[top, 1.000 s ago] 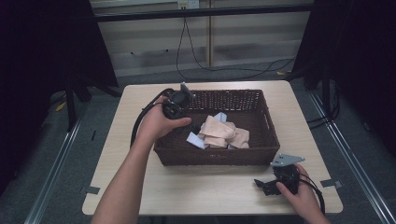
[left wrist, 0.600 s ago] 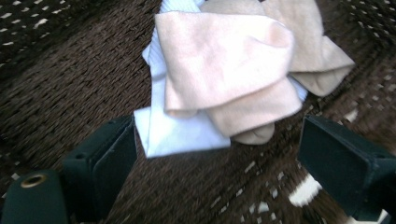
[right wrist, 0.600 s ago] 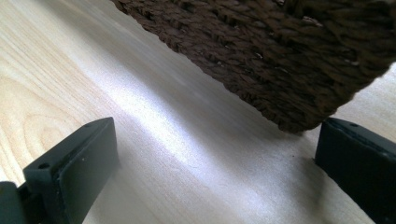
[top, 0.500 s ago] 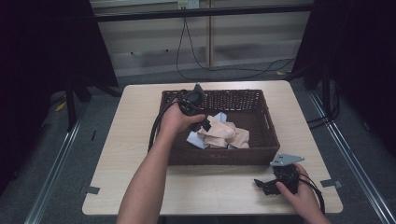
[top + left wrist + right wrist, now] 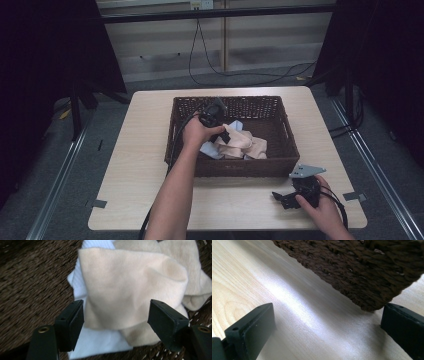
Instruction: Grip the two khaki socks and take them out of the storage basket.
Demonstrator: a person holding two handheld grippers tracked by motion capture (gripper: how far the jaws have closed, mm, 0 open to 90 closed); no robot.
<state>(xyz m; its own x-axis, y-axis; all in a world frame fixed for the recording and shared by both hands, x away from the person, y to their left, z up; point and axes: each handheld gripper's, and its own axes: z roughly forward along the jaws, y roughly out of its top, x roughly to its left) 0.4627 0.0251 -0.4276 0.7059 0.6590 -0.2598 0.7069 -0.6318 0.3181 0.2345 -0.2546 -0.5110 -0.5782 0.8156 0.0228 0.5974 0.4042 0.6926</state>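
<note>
My left gripper [image 5: 116, 317] has dropped into the wicker basket [image 5: 280, 165], jaws narrowing around the beige cloth [image 5: 130, 287] without pinching yet. I'd sink lower, then squeeze one fold.

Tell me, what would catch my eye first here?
Probably the dark wicker basket in the middle of the pale table, with beige cloth crumpled over white cloth inside. The left gripper reaches down into it, its jaws closing around the beige cloth without yet pressing on it. The right gripper rests open on the table near the basket's front right corner.
</note>
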